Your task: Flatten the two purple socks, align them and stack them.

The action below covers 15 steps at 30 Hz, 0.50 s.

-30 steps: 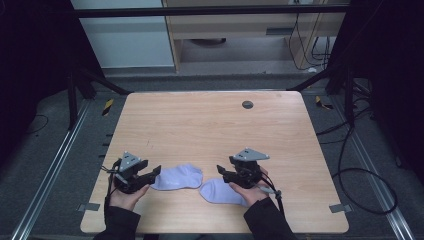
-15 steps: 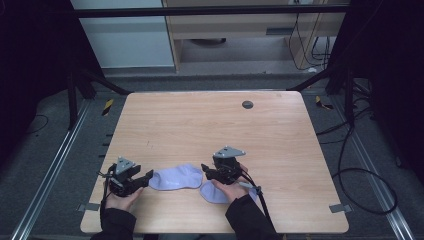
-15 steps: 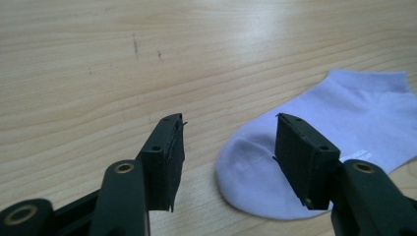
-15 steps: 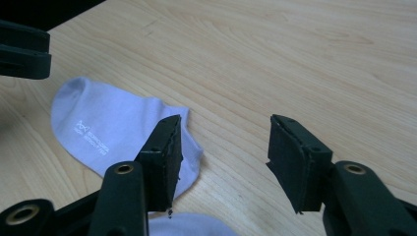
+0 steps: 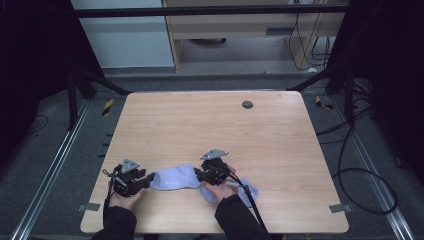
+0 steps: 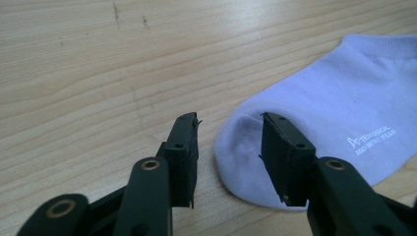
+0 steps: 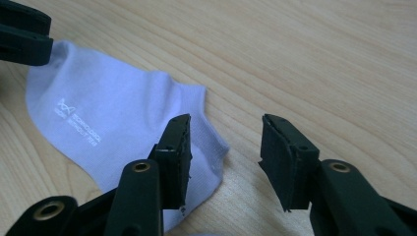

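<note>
A pale lilac sock point(image 5: 175, 177) with white printed lettering lies flat near the table's front edge. My left gripper point(image 5: 148, 181) is open at the sock's toe end; in the left gripper view the toe point(image 6: 255, 147) lies between the jaws, up against the right one. My right gripper point(image 5: 198, 174) stands open at the sock's other end. In the right gripper view its left jaw is over the sock's edge point(image 7: 113, 123) and its right jaw is over bare wood. A second lilac sock point(image 5: 248, 192) lies partly hidden under the right hand and cable.
The wooden table point(image 5: 210, 125) has a small dark round hole point(image 5: 247, 104) at the back. Metal frame rails and floor cables surround it. The left gripper's jaw point(image 7: 22, 34) shows at the top left of the right gripper view.
My right gripper has moved left, from over the second sock to the near end of the first. The left gripper has shifted only slightly at the toe.
</note>
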Each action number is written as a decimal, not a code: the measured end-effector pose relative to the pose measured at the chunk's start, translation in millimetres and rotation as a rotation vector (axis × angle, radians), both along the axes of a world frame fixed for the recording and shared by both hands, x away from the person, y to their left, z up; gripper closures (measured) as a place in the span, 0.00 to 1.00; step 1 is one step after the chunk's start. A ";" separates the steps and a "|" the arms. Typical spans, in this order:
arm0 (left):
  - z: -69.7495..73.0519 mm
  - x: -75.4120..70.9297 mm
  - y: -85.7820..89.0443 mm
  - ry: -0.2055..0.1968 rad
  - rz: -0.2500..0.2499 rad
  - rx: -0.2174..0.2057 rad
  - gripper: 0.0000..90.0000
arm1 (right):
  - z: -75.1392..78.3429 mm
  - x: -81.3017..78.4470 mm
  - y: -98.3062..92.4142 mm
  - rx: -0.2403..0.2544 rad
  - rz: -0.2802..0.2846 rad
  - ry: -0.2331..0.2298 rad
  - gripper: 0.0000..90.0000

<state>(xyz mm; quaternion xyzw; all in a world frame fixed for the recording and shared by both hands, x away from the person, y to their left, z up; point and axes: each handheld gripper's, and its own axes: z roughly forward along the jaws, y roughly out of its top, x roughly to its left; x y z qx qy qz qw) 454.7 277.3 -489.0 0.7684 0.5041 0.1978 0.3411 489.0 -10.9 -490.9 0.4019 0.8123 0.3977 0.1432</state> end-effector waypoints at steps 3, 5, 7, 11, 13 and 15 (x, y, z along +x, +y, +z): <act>-2.4 1.8 0.4 0.021 0.002 0.001 0.70 | -5.5 1.7 3.9 -0.017 0.004 0.007 0.66; -3.8 3.0 1.1 0.042 0.006 -0.009 0.76 | -8.2 2.3 6.4 -0.029 0.004 0.010 0.70; -4.7 3.8 1.3 0.056 0.006 -0.018 0.81 | -10.4 2.6 8.2 -0.041 0.007 0.003 0.75; -3.8 3.6 1.3 0.068 0.003 -0.026 0.92 | -11.8 1.7 10.6 -0.035 0.005 0.007 0.88; -2.6 3.1 1.1 0.069 0.000 -0.030 0.95 | -11.2 0.4 12.2 -0.037 0.002 0.007 0.95; 0.0 2.2 1.3 0.064 -0.005 -0.033 0.96 | -10.3 -0.2 13.1 -0.042 0.002 0.001 0.96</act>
